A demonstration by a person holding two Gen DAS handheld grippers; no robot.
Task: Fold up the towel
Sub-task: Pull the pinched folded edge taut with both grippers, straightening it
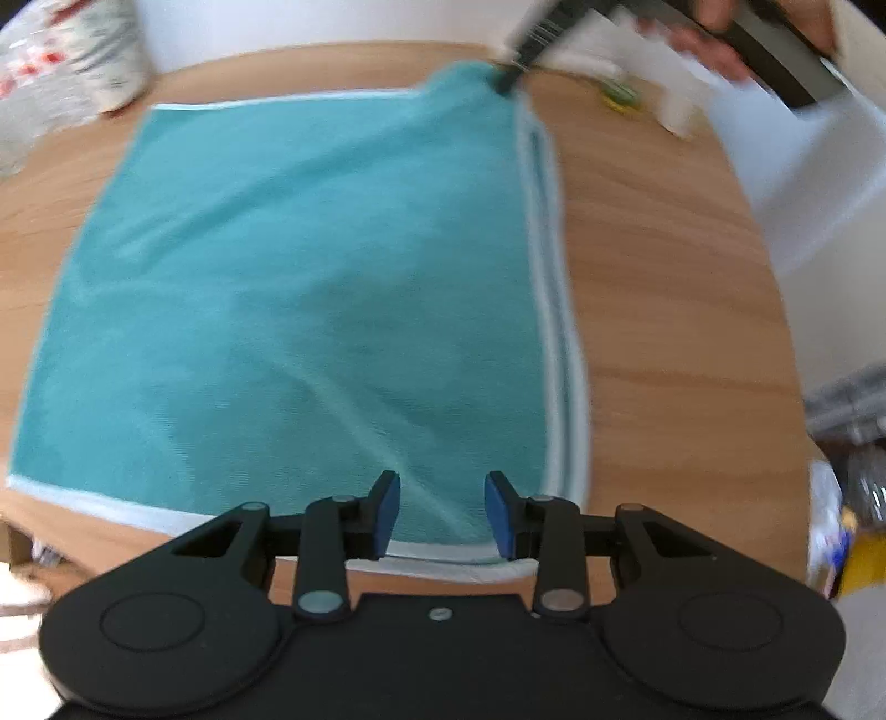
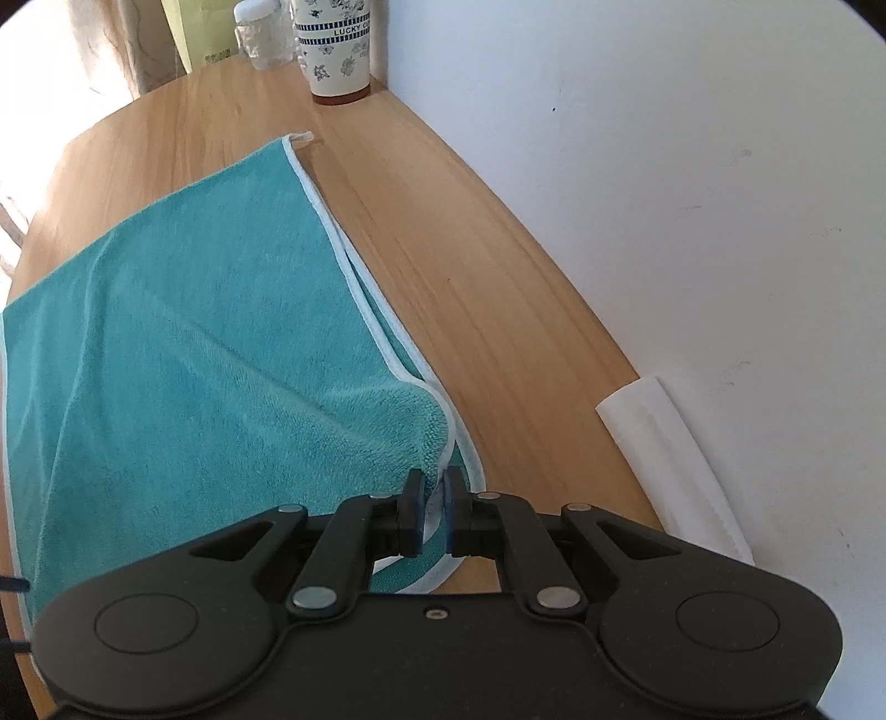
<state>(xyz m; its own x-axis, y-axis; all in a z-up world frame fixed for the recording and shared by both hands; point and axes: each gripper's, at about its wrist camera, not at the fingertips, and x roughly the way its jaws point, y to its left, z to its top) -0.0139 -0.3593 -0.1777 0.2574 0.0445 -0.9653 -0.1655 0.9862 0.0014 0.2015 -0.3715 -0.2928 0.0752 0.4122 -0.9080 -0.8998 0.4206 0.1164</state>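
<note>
Teal towel (image 1: pixel 310 288) lies doubled on the counter (image 1: pixel 664 310), trims stacked toward its right edge; right hand-held gripper (image 2: pixel 436 501) pinches its far corner, left hand-held gripper (image 1: pixel 441 512) hovers wide over the near hem: likely mid-fold, next needs corner alignment.

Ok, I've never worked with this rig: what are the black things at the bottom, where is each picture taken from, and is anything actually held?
There is no robot arm. A person carries two tools, each with a camera looking along its fingers. The left view shows the left hand-held gripper open above the near edge of the teal towel, already folded once on the wooden table. The right view shows the right hand-held gripper shut on the towel's far corner. A flowered cup stands by the wall.
</note>
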